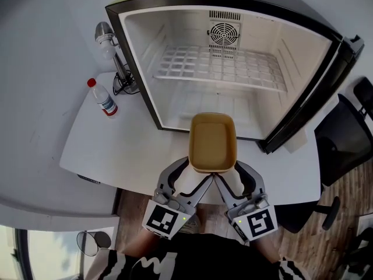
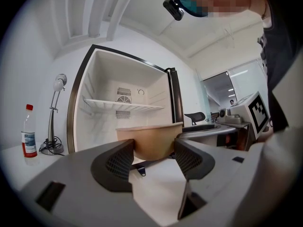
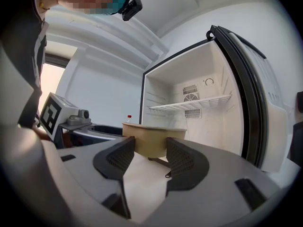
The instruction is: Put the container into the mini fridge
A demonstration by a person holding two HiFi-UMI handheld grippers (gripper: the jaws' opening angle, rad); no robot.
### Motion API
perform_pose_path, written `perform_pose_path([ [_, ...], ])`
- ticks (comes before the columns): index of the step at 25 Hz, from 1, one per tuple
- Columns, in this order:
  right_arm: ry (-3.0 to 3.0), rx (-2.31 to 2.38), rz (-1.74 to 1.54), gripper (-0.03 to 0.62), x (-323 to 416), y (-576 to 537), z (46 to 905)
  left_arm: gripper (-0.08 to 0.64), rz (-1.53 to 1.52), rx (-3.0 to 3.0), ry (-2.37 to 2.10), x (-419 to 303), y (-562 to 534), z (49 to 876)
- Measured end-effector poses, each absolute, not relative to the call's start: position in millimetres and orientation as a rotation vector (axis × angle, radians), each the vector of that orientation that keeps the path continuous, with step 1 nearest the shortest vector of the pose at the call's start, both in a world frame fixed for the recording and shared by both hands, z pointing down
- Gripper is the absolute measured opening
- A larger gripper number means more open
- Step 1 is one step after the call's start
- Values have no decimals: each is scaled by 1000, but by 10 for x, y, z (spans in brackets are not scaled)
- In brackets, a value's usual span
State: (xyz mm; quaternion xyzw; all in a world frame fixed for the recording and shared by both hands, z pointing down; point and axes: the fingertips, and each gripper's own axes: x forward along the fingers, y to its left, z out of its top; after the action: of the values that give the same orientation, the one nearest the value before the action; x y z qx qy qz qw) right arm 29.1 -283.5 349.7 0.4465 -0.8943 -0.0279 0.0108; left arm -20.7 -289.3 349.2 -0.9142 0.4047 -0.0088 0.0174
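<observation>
An open tan container (image 1: pixel 213 142) is held just in front of the open mini fridge (image 1: pixel 143 69), above the white table (image 1: pixel 128 150). My left gripper (image 1: pixel 198 169) is shut on its near left corner and my right gripper (image 1: pixel 227 170) on its near right corner. In the left gripper view the container (image 2: pixel 149 138) fills the gap between the dark pads of the left gripper (image 2: pixel 154 157). The right gripper view shows the container (image 3: pixel 151 138) the same way, pinched by the right gripper (image 3: pixel 150 155). The fridge holds only a white wire shelf (image 1: pixel 221 66).
The fridge door (image 1: pixel 315 92) stands open at the right. A clear bottle with a red cap (image 1: pixel 104 98) and a silver desk lamp (image 1: pixel 108 39) stand left of the fridge. A black office chair (image 1: pixel 344 139) sits beyond the table's right end.
</observation>
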Motion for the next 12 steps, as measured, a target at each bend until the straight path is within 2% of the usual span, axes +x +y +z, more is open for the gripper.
perform_pose_path([
  [12,-2733,1469,-39,218,212,-3247,3620,275,-51,-2901,1177,-279,-3336,3614],
])
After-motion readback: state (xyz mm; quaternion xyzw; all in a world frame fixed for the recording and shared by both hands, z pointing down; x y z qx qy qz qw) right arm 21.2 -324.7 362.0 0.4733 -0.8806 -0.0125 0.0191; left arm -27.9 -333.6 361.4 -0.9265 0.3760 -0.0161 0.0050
